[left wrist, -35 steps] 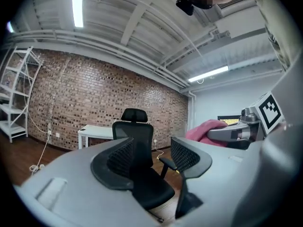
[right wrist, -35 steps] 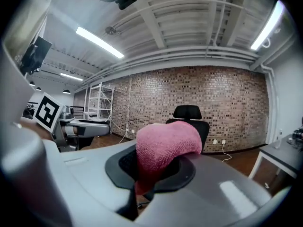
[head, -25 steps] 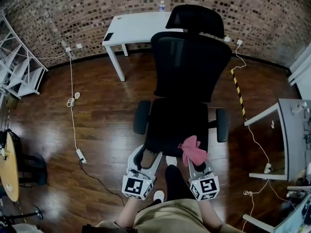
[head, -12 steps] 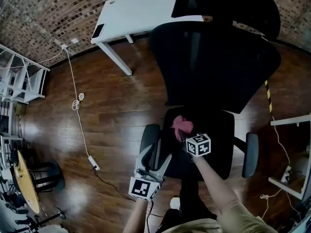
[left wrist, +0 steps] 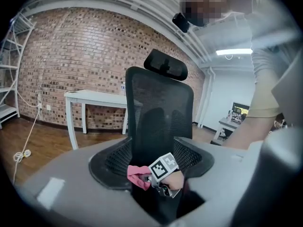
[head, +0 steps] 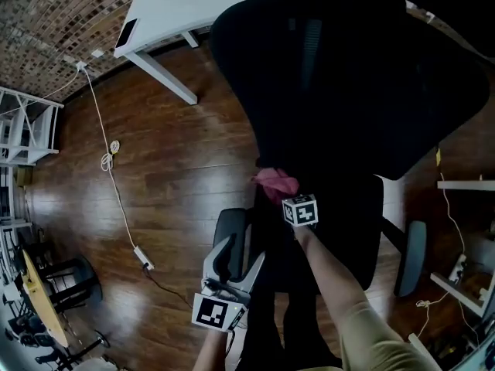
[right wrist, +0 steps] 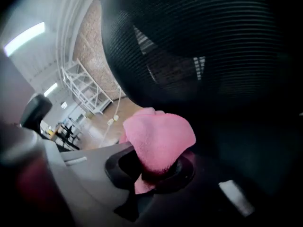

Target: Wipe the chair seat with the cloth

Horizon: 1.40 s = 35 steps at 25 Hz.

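Observation:
The black office chair shows its mesh backrest (head: 348,76) and seat (head: 348,222) in the head view. My right gripper (head: 282,195) is shut on a pink cloth (head: 274,182), which sits at the seat's back left corner, right under the backrest. The right gripper view has the cloth (right wrist: 158,138) bunched between the jaws, with dark mesh (right wrist: 199,41) close behind. My left gripper (head: 238,260) is open near the seat's front left, beside the left armrest (head: 230,242), with nothing in it. From the left gripper view, the cloth (left wrist: 138,175) rests on the seat (left wrist: 113,162).
A white desk (head: 209,6) stands behind the chair. A cable (head: 108,176) with a power strip (head: 143,257) runs over the wooden floor at left. White shelving (head: 31,122) is far left. The right armrest (head: 410,257) and another white table (head: 464,184) lie to the right.
My right gripper has carried the cloth from the seat's front edge across to its back left, by the backrest. The head camera has leaned in over the chair. The left gripper stayed at the front left.

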Each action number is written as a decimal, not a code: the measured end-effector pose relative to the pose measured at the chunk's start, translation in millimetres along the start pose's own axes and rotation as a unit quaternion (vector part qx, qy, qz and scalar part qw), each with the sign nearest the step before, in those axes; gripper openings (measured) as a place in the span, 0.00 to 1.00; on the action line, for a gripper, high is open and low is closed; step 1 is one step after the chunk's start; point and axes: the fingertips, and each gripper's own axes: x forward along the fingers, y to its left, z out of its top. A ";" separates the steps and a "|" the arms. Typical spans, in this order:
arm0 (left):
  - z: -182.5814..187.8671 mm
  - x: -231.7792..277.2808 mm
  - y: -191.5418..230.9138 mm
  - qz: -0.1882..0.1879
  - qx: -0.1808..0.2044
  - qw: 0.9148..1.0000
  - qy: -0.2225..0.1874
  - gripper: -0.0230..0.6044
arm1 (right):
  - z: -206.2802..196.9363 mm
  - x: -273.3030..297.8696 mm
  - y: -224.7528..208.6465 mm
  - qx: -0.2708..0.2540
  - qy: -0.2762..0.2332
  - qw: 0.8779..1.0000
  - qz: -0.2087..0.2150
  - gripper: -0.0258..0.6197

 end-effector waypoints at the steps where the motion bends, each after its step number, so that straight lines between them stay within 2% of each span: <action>1: -2.1 0.2 2.0 -0.007 -0.001 1.000 -0.002 0.44 | -8.9 -4.4 -17.0 -0.025 0.016 0.999 -0.027 0.07; 3: -6.7 7.8 -1.0 -0.024 -0.008 1.000 -0.009 0.44 | -22.9 -36.0 -76.7 -0.060 0.047 0.991 -0.110 0.07; 5: -9.1 22.8 -10.3 -0.047 -0.013 0.999 -0.012 0.44 | -36.8 -91.9 -159.0 -0.066 0.072 0.973 -0.211 0.07; 7: -10.5 36.4 -18.9 -0.067 -0.012 0.998 -0.010 0.44 | -41.7 -147.5 -220.7 -0.080 0.081 0.952 -0.285 0.07; 10: -13.9 45.4 -19.8 -0.078 -0.016 0.997 -0.008 0.44 | -40.5 -208.6 -270.2 -0.117 0.108 0.909 -0.385 0.07; 11: -14.3 45.9 -17.5 -0.078 -0.017 0.997 -0.007 0.44 | -41.1 -219.4 -278.5 -0.112 0.114 0.901 -0.403 0.07; 12: -14.4 45.2 -15.5 -0.076 -0.018 0.997 -0.007 0.44 | -41.6 -223.6 -280.8 -0.100 0.113 0.901 -0.407 0.07; 13: -14.0 43.6 -14.2 -0.072 -0.019 0.997 -0.006 0.44 | -40.6 -220.3 -275.2 -0.087 0.104 0.909 -0.394 0.07; 14: -13.6 41.4 -13.1 -0.068 -0.020 0.997 -0.005 0.44 | -37.2 -208.4 -259.6 -0.073 0.085 0.925 -0.363 0.07; 16: -13.5 35.5 -6.5 -0.060 -0.018 0.998 0.002 0.44 | -25.0 -161.1 -195.1 -0.059 0.031 0.964 -0.258 0.07; 18: -16.3 29.7 4.6 -0.053 -0.016 0.998 0.011 0.44 | -7.2 -106.6 -105.1 -0.079 -0.004 0.985 -0.156 0.07; 20: -17.0 25.8 11.6 -0.049 -0.015 0.999 0.016 0.44 | 4.5 -60.1 -18.2 -0.077 -0.025 0.995 -0.062 0.07; 22: -12.9 22.4 14.3 -0.046 -0.011 0.999 0.019 0.44 | 11.9 -25.2 56.0 -0.045 -0.047 0.997 0.031 0.07; 23: -10.4 21.0 14.3 -0.045 -0.009 0.999 0.020 0.44 | 10.6 -11.3 80.1 -0.029 -0.048 0.996 0.062 0.07; 24: -8.1 20.2 13.7 -0.044 -0.008 0.999 0.021 0.44 | 4.4 0.5 91.5 -0.016 -0.039 0.996 0.074 0.07; 25: -6.2 19.9 12.9 -0.045 -0.006 0.999 0.022 0.44 | -4.0 9.0 90.4 -0.010 -0.025 0.997 0.069 0.07; 27: -4.2 20.6 11.7 -0.046 -0.003 0.999 0.022 0.44 | -14.1 8.4 58.3 -0.036 -0.002 0.999 0.021 0.07; 28: -4.2 21.3 10.8 -0.047 -0.003 0.999 0.021 0.44 | -16.5 -2.5 30.2 -0.079 0.015 0.997 -0.022 0.07; 29: -5.3 22.3 9.1 -0.047 -0.005 0.999 0.020 0.44 | -22.5 -19.6 -5.2 -0.130 0.043 0.988 -0.075 0.07; 30: -6.9 23.7 6.3 -0.048 -0.010 0.999 0.019 0.44 | -33.4 -41.8 -46.2 -0.169 0.078 0.974 -0.129 0.07; 31: -8.6 25.5 2.2 -0.049 -0.016 0.999 0.017 0.43 | -45.7 -69.6 -90.2 -0.187 0.111 0.959 -0.181 0.07; 33: -10.5 30.3 -8.8 -0.055 -0.031 0.998 0.013 0.44 | -60.4 -140.6 -175.5 -0.188 0.163 0.924 -0.289 0.07; 34: -10.8 33.1 -14.2 -0.060 -0.037 0.997 0.010 0.44 | -62.4 -175.7 -210.9 -0.184 0.182 0.906 -0.334 0.07; 35: -10.7 36.2 -18.8 -0.064 -0.045 0.997 0.007 0.44 | -62.9 -203.9 -238.7 -0.173 0.193 0.895 -0.365 0.07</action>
